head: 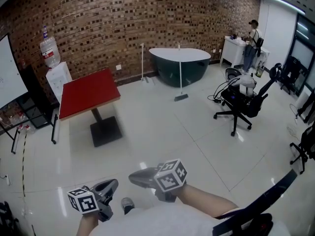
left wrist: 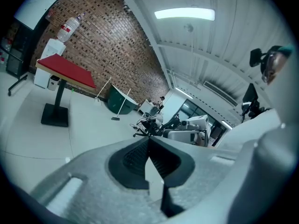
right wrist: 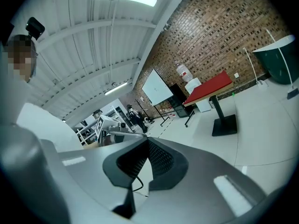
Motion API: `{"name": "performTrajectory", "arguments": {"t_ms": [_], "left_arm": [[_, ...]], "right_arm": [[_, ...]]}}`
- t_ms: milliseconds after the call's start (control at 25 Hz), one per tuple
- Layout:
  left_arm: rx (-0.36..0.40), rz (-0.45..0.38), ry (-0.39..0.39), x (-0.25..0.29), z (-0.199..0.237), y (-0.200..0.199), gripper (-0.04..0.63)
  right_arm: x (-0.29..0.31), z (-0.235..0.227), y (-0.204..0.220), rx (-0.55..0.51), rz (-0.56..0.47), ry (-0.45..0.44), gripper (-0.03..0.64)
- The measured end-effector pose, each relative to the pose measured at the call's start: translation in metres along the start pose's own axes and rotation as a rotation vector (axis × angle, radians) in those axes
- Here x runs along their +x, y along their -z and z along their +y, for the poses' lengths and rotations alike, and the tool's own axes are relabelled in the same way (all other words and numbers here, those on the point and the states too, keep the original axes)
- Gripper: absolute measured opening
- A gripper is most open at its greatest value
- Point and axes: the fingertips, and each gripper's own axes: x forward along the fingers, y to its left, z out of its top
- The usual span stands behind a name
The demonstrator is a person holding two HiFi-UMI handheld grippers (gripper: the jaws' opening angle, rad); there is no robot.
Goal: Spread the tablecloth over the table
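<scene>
Both grippers sit low and close to the person's body. The left gripper [head: 114,182] is clenched with nothing in it, and its own view shows the pads meeting tip to tip on bare air. The right gripper [head: 133,177] is the same, jaws pressed together and empty. What matters now is the table [head: 91,113], standing well away across the shiny floor [head: 162,132], far and to the left of both grippers, close to the brick wall [head: 147,18]. The left gripper is on the table's side, so that hand looks slightly nearer, but neither is within reach and I'd judge some ground has to be covered first. The red top [head: 88,92] looks roughly square, turned a little corner-on, so no long axis stands out. It lies flat and smooth, with a pale edge showing under its near side. Whether that red is the tablecloth or the tabletop itself can't be told from here. No loose cloth shows in any view. A water dispenser [head: 56,73] stands just behind the table.
</scene>
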Motion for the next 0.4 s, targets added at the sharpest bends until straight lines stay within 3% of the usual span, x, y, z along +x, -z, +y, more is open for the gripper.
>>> {"name": "performTrajectory", "arguments": {"t_ms": [400], "left_arm": [[-0.026,0.0,0.011,0.0086,-0.002,0.0051,0.0]], "right_arm": [[-0.0071,-0.0037,0.0066,0.017,0.01,-0.001,0.0]]}}
